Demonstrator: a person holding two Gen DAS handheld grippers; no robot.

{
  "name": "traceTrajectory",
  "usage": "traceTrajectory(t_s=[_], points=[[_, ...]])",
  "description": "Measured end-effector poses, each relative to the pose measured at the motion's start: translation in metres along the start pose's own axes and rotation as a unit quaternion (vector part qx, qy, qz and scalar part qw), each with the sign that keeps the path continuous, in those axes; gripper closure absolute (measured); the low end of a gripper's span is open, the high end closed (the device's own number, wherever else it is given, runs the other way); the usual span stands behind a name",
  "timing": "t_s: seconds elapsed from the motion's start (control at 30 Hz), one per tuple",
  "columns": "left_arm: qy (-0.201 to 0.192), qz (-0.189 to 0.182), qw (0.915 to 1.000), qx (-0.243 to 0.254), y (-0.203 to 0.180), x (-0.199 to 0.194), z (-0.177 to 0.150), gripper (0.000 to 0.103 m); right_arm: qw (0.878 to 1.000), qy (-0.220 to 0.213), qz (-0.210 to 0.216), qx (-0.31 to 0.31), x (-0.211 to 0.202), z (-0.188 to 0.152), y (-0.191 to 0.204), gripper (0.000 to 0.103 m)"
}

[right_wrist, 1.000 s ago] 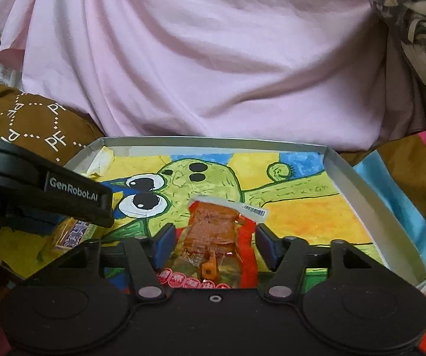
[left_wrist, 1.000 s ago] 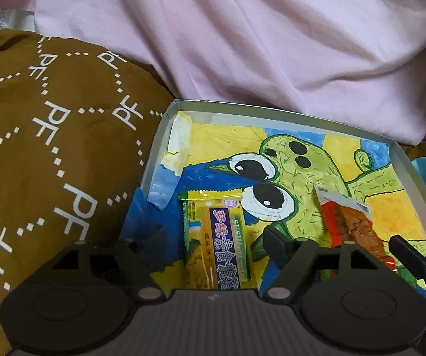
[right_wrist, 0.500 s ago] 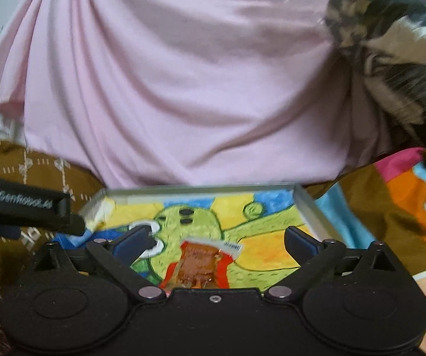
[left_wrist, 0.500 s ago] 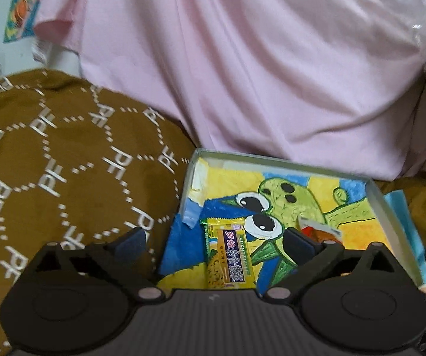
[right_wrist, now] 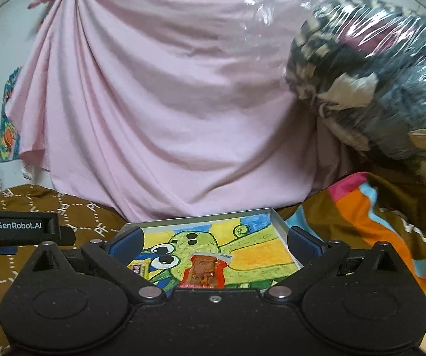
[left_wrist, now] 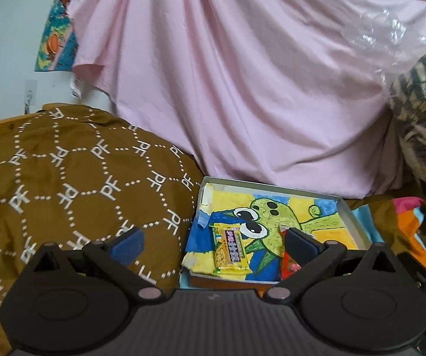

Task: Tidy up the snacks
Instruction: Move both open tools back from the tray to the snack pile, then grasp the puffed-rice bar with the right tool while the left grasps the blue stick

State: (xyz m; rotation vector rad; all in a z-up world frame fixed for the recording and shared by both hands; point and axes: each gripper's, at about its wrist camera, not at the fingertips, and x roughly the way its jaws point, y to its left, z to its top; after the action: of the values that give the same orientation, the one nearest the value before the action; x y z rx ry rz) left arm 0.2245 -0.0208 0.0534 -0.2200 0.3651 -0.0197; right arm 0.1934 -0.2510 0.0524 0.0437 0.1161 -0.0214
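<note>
Holding nothing, your left gripper point(left_wrist: 213, 241) and right gripper point(right_wrist: 213, 241) both hang wide apart above the tray point(left_wrist: 275, 189). Inside it, the yellow snack packet point(left_wrist: 230, 247) lies left of the red snack packet point(right_wrist: 204, 271). Beyond hangs the pink sheet point(right_wrist: 165, 95).

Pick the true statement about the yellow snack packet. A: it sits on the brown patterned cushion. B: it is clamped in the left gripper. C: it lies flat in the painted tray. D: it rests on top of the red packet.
C: the yellow snack packet lies flat in the painted tray, apart from the red snack packet, and the left gripper is open around nothing.
</note>
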Motion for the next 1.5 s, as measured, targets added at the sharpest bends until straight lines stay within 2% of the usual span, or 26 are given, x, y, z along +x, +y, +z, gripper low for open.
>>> traceTrajectory(t_s=[0.3, 0.7, 1.0, 1.27, 1.5], points=[[-0.019, -0.008, 0.9996, 0.020, 0.008, -0.060, -0.024, 0.000, 1.000, -0.001, -0.006, 0.005, -0.079, -0.006, -0.003, 0.001], [0.030, -0.021, 0.9971, 0.067, 0.021, -0.103, -0.060, 0.000, 0.999, 0.045, -0.025, 0.013, -0.136, -0.022, -0.009, 0.001], [0.078, -0.030, 0.9925, 0.090, 0.033, -0.117, -0.088, 0.000, 0.994, 0.104, -0.010, -0.015, -0.150, -0.039, 0.000, 0.001], [0.169, -0.020, 0.9817, 0.086, 0.045, -0.103, -0.109, 0.000, 0.989, 0.144, 0.002, -0.035, -0.148, -0.049, 0.008, 0.001], [0.188, -0.035, 0.9756, 0.108, 0.039, -0.099, -0.117, 0.000, 0.981, 0.195, -0.006, -0.020, -0.133, -0.056, 0.004, 0.001]])
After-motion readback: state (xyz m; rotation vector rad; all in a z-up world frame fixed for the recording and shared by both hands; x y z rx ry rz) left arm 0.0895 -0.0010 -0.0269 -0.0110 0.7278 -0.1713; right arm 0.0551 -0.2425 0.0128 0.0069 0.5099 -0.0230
